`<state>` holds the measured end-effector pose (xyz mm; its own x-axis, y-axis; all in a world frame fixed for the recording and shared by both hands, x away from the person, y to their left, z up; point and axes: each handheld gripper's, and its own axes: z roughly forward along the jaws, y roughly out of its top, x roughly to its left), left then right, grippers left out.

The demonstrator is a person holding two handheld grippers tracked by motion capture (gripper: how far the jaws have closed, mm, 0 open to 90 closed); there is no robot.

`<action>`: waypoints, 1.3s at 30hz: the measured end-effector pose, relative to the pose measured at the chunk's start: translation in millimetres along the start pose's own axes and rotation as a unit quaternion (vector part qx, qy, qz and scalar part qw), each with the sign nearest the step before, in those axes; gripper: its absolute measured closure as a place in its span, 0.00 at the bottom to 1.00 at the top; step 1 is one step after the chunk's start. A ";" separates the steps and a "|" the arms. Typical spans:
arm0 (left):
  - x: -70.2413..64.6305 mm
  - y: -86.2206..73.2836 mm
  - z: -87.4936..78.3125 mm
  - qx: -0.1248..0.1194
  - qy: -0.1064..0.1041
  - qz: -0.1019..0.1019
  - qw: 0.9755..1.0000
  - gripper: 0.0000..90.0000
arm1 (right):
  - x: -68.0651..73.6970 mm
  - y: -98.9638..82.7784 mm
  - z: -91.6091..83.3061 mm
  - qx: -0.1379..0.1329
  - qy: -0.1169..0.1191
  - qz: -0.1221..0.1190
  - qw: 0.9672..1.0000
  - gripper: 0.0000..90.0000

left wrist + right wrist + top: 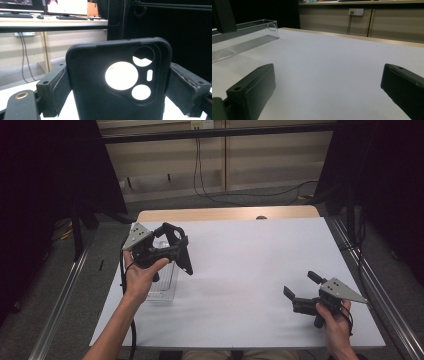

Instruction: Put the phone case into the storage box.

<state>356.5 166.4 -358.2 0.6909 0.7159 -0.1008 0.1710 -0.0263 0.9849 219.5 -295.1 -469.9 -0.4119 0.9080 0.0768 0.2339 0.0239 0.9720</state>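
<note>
Left gripper [120, 82] clamps the case [100, 95] by its edges; light, bendy, likely grippy. Right gripper [327, 90] gapes empty.

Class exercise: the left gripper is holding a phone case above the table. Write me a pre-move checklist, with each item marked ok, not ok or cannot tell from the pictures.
1. The left gripper has the black phone case between its jaws, a pad on each side edge: ok.
2. Case is lifted off the white table: ok.
3. The right gripper is open and holds nothing: ok.
4. The two grippers are well apart, with bare table between them: ok.
5. The clear tray sits at the table's left, under the left hand: ok.
6. How firm the grip on the case is: cannot tell.
</note>
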 end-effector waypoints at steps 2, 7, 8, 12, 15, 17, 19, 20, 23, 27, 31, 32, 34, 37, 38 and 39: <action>3.7 2.4 -1.8 0.006 0.002 0.011 1.000 0.15 | -0.1 0.1 -0.2 0.000 0.000 -0.002 1.000 0.00; 8.6 6.2 -1.8 -0.003 0.016 0.002 1.000 0.15 | -0.5 0.2 -0.3 -0.001 0.001 0.001 1.000 0.00; 9.9 7.1 -2.2 -0.004 0.017 0.002 1.000 0.15 | -0.6 0.2 -0.4 -0.002 0.001 0.000 1.000 0.00; 15.6 10.1 -4.5 -0.005 0.027 0.004 1.000 0.15 | -1.2 0.4 -0.8 -0.001 0.002 0.000 1.000 0.00; 19.4 11.6 -5.2 -0.007 0.034 0.000 0.999 0.15 | -1.0 0.3 -0.7 -0.001 0.002 -0.001 1.000 0.00; 22.2 13.0 -5.8 -0.007 0.037 -0.001 0.999 0.15 | -0.8 0.3 -0.4 -0.002 0.001 -0.002 1.000 0.00; 24.3 14.7 -6.0 -0.008 0.042 0.001 0.999 0.15 | -0.7 0.3 -0.3 0.000 0.001 0.001 1.000 0.00; 25.3 15.5 -5.9 -0.009 0.044 0.000 0.999 0.15 | -0.3 0.3 0.0 0.000 0.000 0.003 1.000 0.00; 30.1 18.1 -6.1 -0.009 0.050 0.004 0.999 0.15 | -0.5 -0.1 0.2 0.003 0.004 -0.002 1.000 0.00; 35.9 18.9 -5.0 -0.009 0.059 0.003 0.998 0.15 | -1.1 0.0 0.4 -0.001 0.001 0.000 1.000 0.00; 42.1 17.5 -3.6 -0.012 0.072 0.003 0.997 0.15 | -0.7 -0.2 0.3 0.003 0.005 -0.002 1.000 0.00; 42.7 17.5 -3.2 -0.013 0.075 0.003 0.997 0.15 | -0.7 -0.3 0.5 0.003 0.006 -0.004 1.000 0.00; 44.7 17.2 -2.2 -0.016 0.086 0.006 0.996 0.15 | -0.7 -0.3 0.6 0.003 0.007 -0.004 1.000 0.00; 46.6 16.8 -0.2 -0.018 0.099 0.005 0.995 0.15 | -0.7 -0.3 0.5 0.003 0.006 -0.001 1.000 0.00; 48.1 16.7 0.3 -0.015 0.102 0.009 0.995 0.15 | -0.7 -0.2 0.4 0.003 0.006 -0.002 1.000 0.00; 48.7 16.5 1.3 -0.016 0.105 0.008 0.994 0.15 | -0.7 -0.2 0.4 0.003 0.006 -0.002 1.000 0.00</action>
<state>393.9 199.9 -347.1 0.5299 0.8461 -0.0575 0.1371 -0.0186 0.9904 220.2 -295.6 -470.2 -0.4232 0.9028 0.0766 0.2378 0.0291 0.9709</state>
